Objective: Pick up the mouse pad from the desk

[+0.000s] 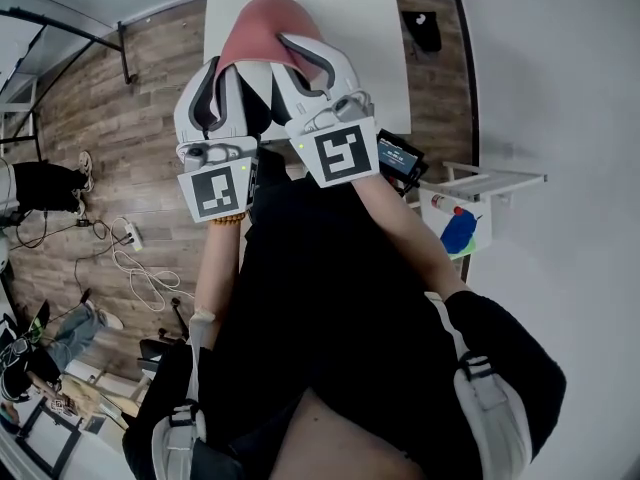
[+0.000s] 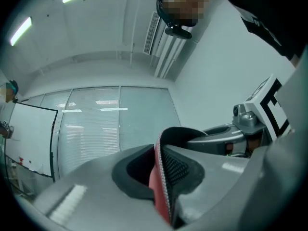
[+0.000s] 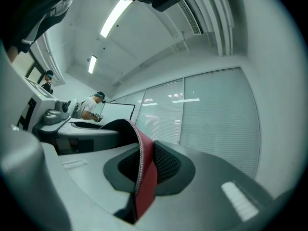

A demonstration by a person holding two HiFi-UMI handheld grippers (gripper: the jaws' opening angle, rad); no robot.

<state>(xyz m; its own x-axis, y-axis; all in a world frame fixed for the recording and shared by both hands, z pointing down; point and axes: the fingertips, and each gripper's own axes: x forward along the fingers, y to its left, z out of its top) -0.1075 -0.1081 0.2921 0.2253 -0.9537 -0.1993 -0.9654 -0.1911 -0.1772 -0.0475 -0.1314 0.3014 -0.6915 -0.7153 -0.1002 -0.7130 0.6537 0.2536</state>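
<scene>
With the left gripper (image 1: 228,78) clamped on one edge of the mouse pad (image 1: 268,23), which arches at twelve o'clock above the white desk (image 1: 372,38), and the right gripper (image 1: 312,63) pinching its other edge, both probably need even pressure and a level, matched lift so the pad cannot slip.

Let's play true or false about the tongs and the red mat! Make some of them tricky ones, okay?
1. The left tongs and the right tongs both pinch the mouse pad. True.
2. The mouse pad is blue. False: it is red.
3. The desk is white. True.
4. The mouse pad lies flat on the desk. False: it is held up, bent into an arch between the two tongs.
</scene>
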